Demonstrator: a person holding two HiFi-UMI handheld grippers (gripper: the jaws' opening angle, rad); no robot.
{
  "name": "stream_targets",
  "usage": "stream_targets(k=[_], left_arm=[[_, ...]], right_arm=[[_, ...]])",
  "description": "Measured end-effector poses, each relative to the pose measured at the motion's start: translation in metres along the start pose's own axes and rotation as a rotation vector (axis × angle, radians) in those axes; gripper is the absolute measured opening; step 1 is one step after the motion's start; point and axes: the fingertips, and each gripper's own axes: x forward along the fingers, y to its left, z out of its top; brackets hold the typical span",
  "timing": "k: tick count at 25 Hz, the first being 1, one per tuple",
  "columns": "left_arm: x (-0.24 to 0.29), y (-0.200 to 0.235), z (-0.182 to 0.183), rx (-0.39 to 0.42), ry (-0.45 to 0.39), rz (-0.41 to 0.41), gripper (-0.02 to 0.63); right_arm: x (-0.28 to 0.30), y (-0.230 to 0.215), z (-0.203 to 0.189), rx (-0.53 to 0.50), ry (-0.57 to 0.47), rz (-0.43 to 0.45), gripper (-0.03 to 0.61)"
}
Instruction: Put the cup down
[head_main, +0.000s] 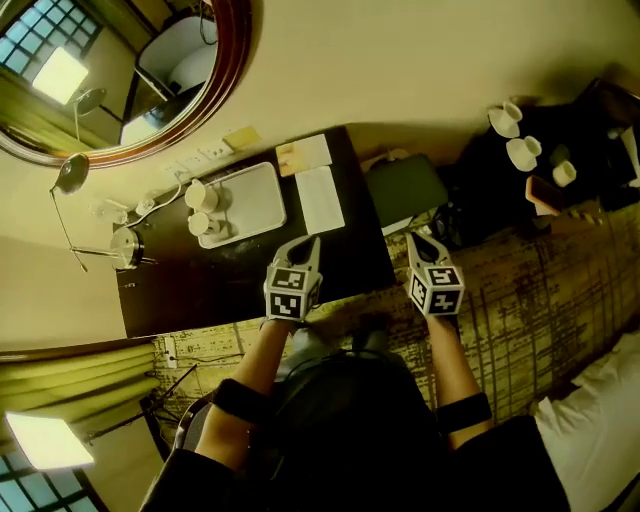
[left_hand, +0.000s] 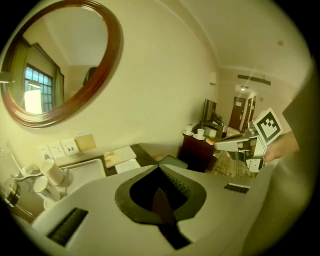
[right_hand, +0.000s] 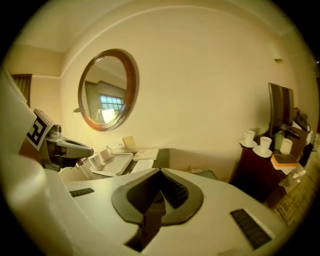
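Observation:
Two white cups (head_main: 200, 196) stand on a white tray (head_main: 258, 200) at the left of the dark desk (head_main: 345, 250). My left gripper (head_main: 313, 241) hovers over the desk's front edge, just right of the tray, jaws shut and empty. My right gripper (head_main: 412, 238) is beyond the desk's right end, also shut with nothing in it. In the left gripper view the shut tips (left_hand: 159, 168) point toward the wall, the cups (left_hand: 51, 171) far to the left. In the right gripper view the shut tips (right_hand: 161, 171) face the desk, the tray (right_hand: 119, 163) ahead on the left.
Papers (head_main: 320, 198) lie right of the tray. A kettle (head_main: 125, 245) and lamp sit at the desk's left end. A green bin (head_main: 405, 190) stands right of the desk. Three more cups (head_main: 505, 118) rest on a dark cabinet (right_hand: 255, 172) at far right. A round mirror (right_hand: 107, 90) hangs above.

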Motion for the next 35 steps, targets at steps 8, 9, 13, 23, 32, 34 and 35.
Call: stream_targets(k=[8, 9, 13, 23, 32, 34, 35], left_arm=[[-0.086, 0.132, -0.035, -0.106, -0.073, 0.208, 0.002], [-0.097, 0.143, -0.039, -0.119, -0.075, 0.222, 0.002], [-0.135, 0.182, -0.057, -0.169, -0.086, 0.268, 0.002], [-0.196, 0.269, -0.096, -0.211, -0.117, 0.364, 0.002], [-0.206, 0.28, -0.102, -0.293, -0.106, 0.454, 0.002], [-0.206, 0.279, -0.104, -0.31, -0.099, 0.478, 0.002], [-0.206, 0.28, -0.103, -0.312, -0.097, 0.488, 0.002]], right_arm=[[0.059, 0.18, 0.03, -0.209, 0.015, 0.262, 0.009], [0.064, 0.2, 0.031, -0.229, 0.018, 0.291, 0.009], [0.081, 0.271, 0.029, -0.299, 0.028, 0.394, 0.008], [0.123, 0.38, 0.016, -0.392, 0.048, 0.5, 0.009], [0.14, 0.414, 0.029, -0.494, 0.066, 0.631, 0.021], [0.146, 0.415, 0.025, -0.508, 0.084, 0.652, 0.026], [0.15, 0.416, 0.022, -0.515, 0.096, 0.659, 0.044]])
